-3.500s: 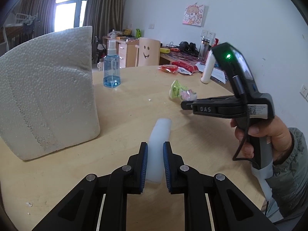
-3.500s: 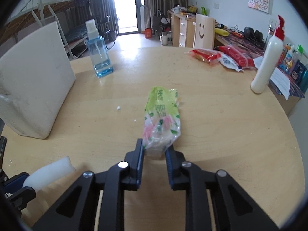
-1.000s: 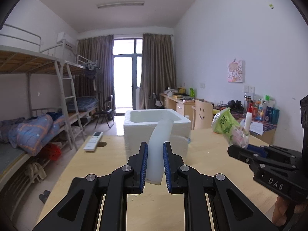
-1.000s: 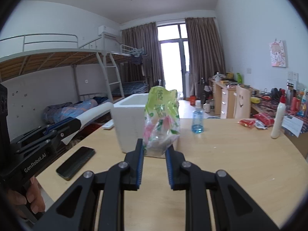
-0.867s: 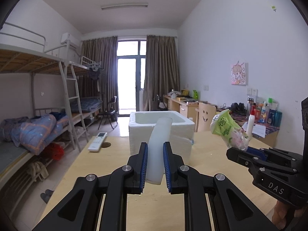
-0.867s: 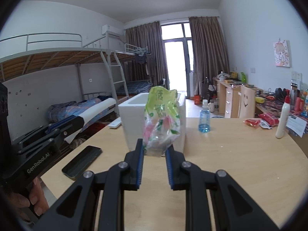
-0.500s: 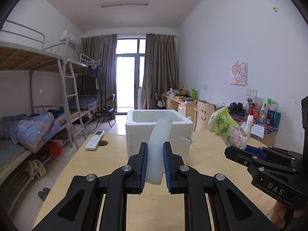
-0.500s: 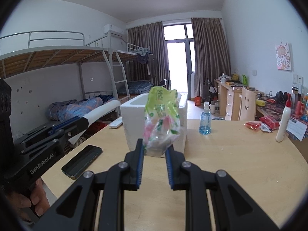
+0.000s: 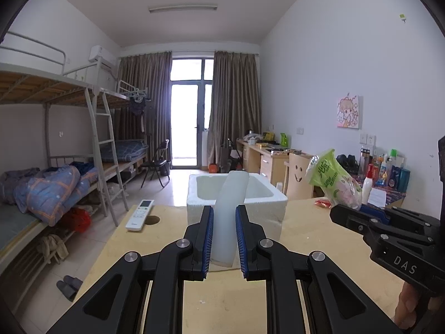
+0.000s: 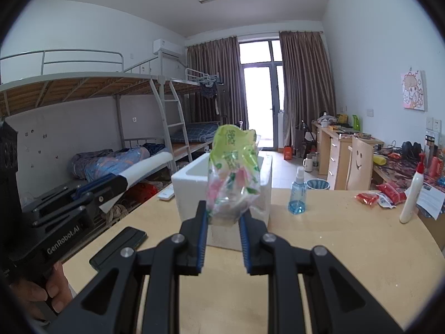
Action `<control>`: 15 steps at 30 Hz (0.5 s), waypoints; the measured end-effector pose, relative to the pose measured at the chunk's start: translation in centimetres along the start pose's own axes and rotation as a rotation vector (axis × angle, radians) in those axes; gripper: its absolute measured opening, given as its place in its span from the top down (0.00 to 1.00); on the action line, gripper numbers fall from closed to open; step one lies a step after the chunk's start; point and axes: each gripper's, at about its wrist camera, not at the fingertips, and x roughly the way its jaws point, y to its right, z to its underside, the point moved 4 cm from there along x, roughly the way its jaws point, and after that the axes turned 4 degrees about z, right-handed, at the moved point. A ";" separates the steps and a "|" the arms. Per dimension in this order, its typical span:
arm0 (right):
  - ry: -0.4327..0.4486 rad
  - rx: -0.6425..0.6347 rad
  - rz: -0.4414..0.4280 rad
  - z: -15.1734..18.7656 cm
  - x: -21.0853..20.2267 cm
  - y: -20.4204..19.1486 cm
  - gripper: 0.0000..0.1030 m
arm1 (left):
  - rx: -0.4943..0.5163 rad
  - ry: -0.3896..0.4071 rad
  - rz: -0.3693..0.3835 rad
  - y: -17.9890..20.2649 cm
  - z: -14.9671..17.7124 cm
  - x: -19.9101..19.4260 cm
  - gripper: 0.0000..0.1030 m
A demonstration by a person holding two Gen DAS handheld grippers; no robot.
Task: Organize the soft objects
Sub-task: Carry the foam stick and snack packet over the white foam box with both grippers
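Observation:
My left gripper (image 9: 224, 222) is shut on a white foam tube (image 9: 232, 203) and holds it up above the table, just short of the open white foam box (image 9: 236, 203). My right gripper (image 10: 223, 217) is shut on a green tissue pack (image 10: 233, 167), lifted in front of the same box (image 10: 192, 186). In the left wrist view the right gripper (image 9: 361, 217) and the pack (image 9: 331, 181) are at the right. In the right wrist view the left gripper (image 10: 105, 186) and the tube (image 10: 147, 169) are at the left.
The round wooden table (image 10: 347, 250) bears a black phone (image 10: 119, 243), a blue spray bottle (image 10: 297, 197), a white bottle (image 10: 413, 194) and red snack packs (image 10: 378, 194). A remote (image 9: 139, 214) lies by a hole near the table's far left edge.
Since 3.5 s ago both grippers have lifted their objects off the table and turned toward the foam box. Over the last second both have come slightly nearer to the box.

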 end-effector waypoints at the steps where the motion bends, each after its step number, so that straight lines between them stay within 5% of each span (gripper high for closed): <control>1: 0.001 -0.003 0.000 -0.3 0.2 0.0 0.76 | 0.002 0.001 0.000 -0.1 -0.2 0.2 0.83; 15: -0.043 0.006 -0.020 -3.4 4.7 0.7 0.76 | -0.001 0.004 -0.027 -1.4 -3.8 3.6 0.83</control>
